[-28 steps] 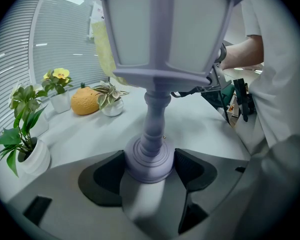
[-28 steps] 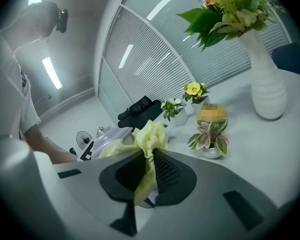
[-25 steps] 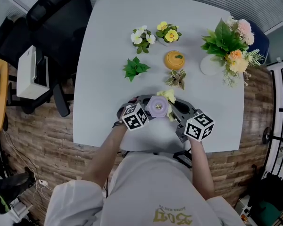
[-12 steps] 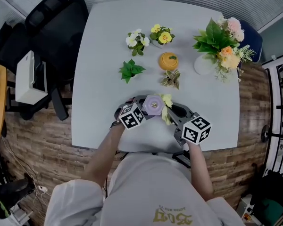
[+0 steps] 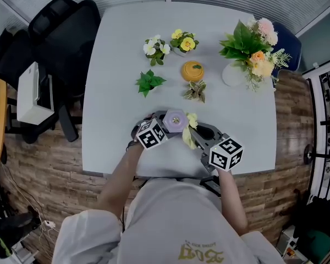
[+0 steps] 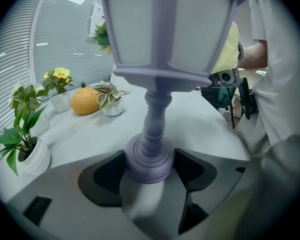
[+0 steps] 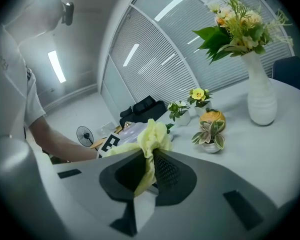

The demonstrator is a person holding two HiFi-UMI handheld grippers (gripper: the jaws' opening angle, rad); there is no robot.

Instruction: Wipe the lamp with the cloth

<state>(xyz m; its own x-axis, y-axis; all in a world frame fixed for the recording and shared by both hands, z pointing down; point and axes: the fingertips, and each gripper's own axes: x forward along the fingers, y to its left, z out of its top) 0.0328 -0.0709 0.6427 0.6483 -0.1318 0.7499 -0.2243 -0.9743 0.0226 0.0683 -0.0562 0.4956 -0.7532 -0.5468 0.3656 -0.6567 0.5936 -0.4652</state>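
A small lilac lantern-style lamp point(image 6: 155, 64) stands upright on the white table, its round base point(image 6: 148, 161) clamped between the jaws of my left gripper point(image 6: 149, 168). From above, the lamp's top point(image 5: 175, 121) shows between the two marker cubes. My right gripper point(image 7: 149, 173) is shut on a pale yellow cloth point(image 7: 152, 136), which bunches out above its jaws. In the head view the cloth point(image 5: 189, 132) lies against the lamp's right side, with the right gripper point(image 5: 197, 133) just beyond it and the left gripper point(image 5: 160, 124) on the lamp's left.
Farther back on the table point(image 5: 115, 65) stand small potted plants point(image 5: 148, 81), two flower pots point(image 5: 181, 40), an orange gourd ornament point(image 5: 192, 70), a small variegated plant point(image 5: 196, 90) and a white vase of flowers point(image 5: 247, 45). A black office chair point(image 5: 49, 32) stands at the left.
The yellow cloth has slid from the lamp's top right down along its right side, toward me, with the right gripper. The left gripper keeps the lamp still.
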